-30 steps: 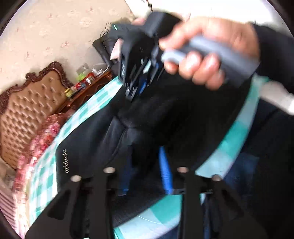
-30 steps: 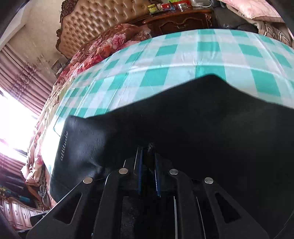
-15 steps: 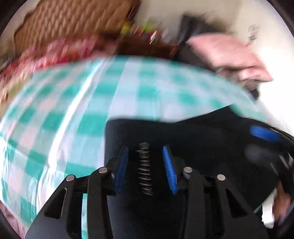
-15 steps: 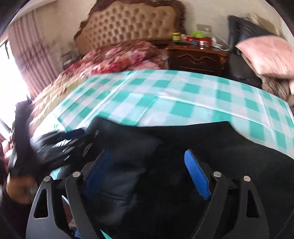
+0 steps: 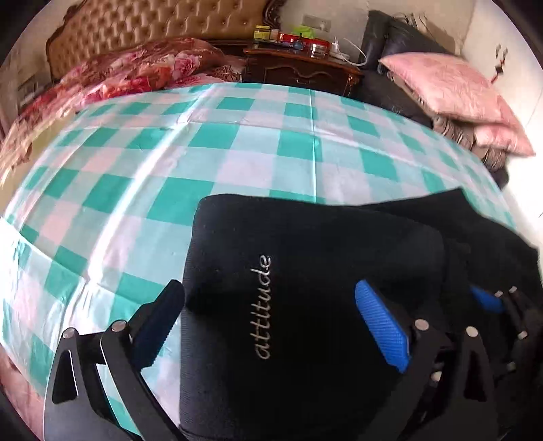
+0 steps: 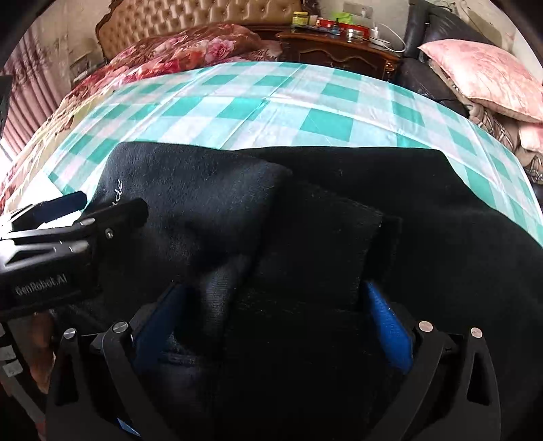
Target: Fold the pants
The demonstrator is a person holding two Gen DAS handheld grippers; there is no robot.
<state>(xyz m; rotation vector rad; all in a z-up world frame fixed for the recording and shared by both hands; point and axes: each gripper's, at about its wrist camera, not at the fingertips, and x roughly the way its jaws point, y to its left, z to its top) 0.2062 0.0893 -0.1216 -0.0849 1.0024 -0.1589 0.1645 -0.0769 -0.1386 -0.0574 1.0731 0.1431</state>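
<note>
Black pants (image 5: pixel 305 254) with the silver word "attitude" lie folded on the teal-checked cloth (image 5: pixel 237 142). My left gripper (image 5: pixel 271 322) hovers over the lettered end, its jaws opening wide; fabric lies between the pads, which do not press on it. In the right wrist view the pants (image 6: pixel 339 203) fill the lower half, a folded layer bunched in the middle. My right gripper (image 6: pixel 275 322) is opening too, straddling that bunched fold without pinching it. The left gripper (image 6: pixel 108 203) shows at the left edge, over the lettered end.
Behind the cloth stand a tufted headboard (image 5: pixel 152 30), a floral quilt (image 5: pixel 135 74) and a dark wooden nightstand (image 5: pixel 302 68) with jars. Pink pillows (image 5: pixel 448 84) are stacked at the right. A hand (image 6: pixel 40 332) shows at lower left.
Both grippers were pinched on black fabric and now stand wide, the cloth let go. The left gripper swung and rolled round over the lettered end, which now lies folded on the pants.
</note>
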